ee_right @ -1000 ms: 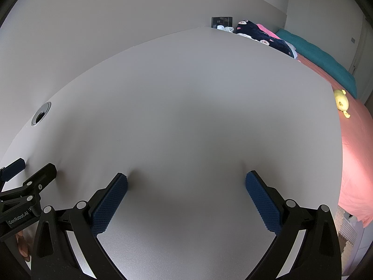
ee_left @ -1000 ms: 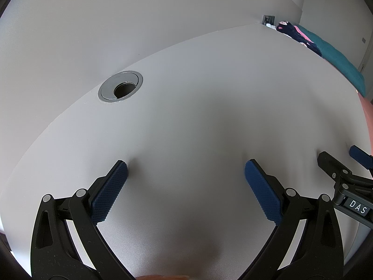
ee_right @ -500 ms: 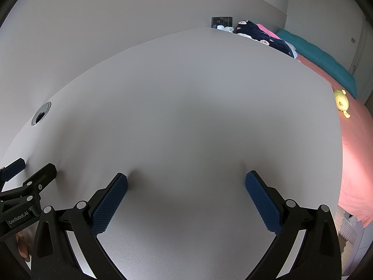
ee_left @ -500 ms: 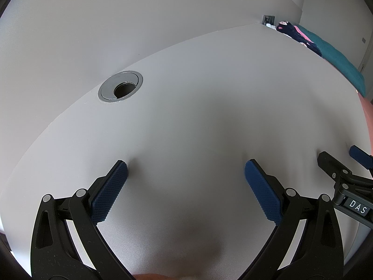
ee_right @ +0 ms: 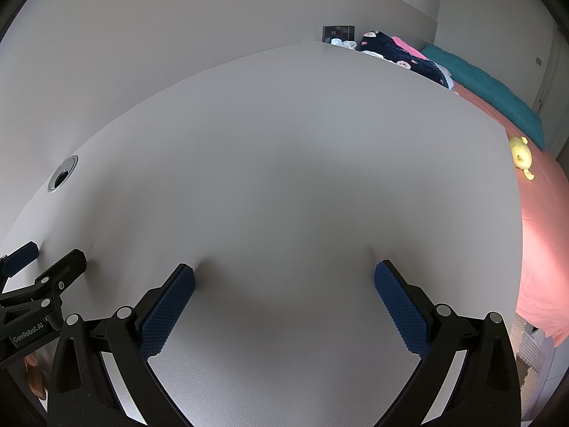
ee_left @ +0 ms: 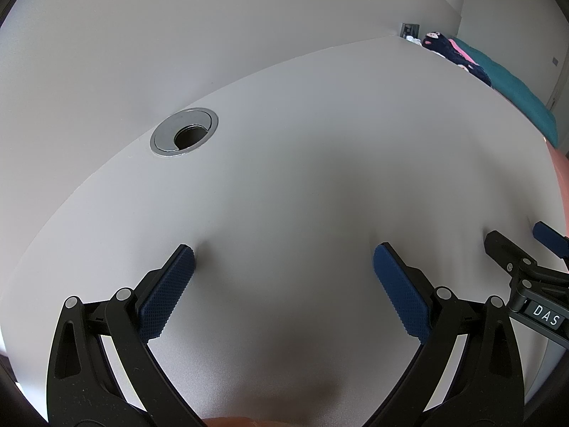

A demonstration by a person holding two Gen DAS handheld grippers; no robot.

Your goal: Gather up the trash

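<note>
Left gripper: jaws spread wide, empty, tips on white desk. Right gripper: same, alongside.

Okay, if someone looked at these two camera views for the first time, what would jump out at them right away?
Probably the open left gripper and right gripper, blue pads spread wide low over a bare white desk with no trash in sight. Next comes the silver cable grommet set in the desk near its back edge. Then the colour at the far right: a pink bed with a teal pillow and a small yellow toy.
</note>
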